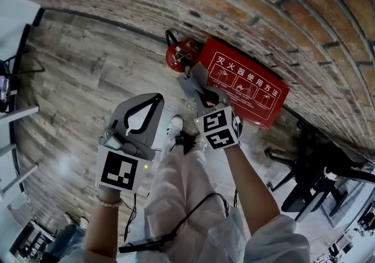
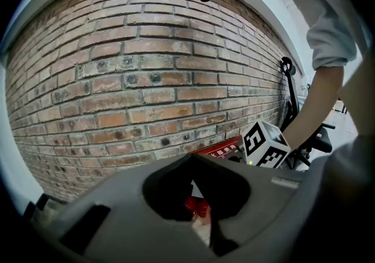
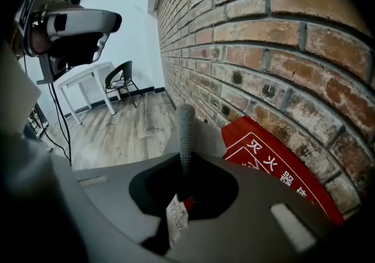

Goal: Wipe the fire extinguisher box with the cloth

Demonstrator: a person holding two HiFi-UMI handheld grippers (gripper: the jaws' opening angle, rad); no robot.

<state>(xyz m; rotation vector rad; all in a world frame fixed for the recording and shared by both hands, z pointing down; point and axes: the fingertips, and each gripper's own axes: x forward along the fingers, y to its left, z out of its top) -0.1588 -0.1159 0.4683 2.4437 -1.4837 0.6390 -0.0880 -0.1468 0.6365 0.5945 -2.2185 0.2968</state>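
R gripper (image 1: 204,99) pinched grey cloth (image 1: 195,80) at left end of fire extinguisher box (image 1: 249,86), contact unclear | L gripper (image 1: 156,100) hung empty, jaws together, clear of box | tip: lay cloth flat, sweep its top end-to-end.

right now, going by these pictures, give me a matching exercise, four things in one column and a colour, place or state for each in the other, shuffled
Column one
1. fire extinguisher box
2. cloth
3. left gripper
4. fire extinguisher

Column two
a. jaws together, holding nothing
b. red and round with a black handle, beside one end of the box
c. grey, clamped in the right gripper
d. red and flat with white writing, against the brick wall

Pairs: 1-d, 2-c, 3-a, 4-b
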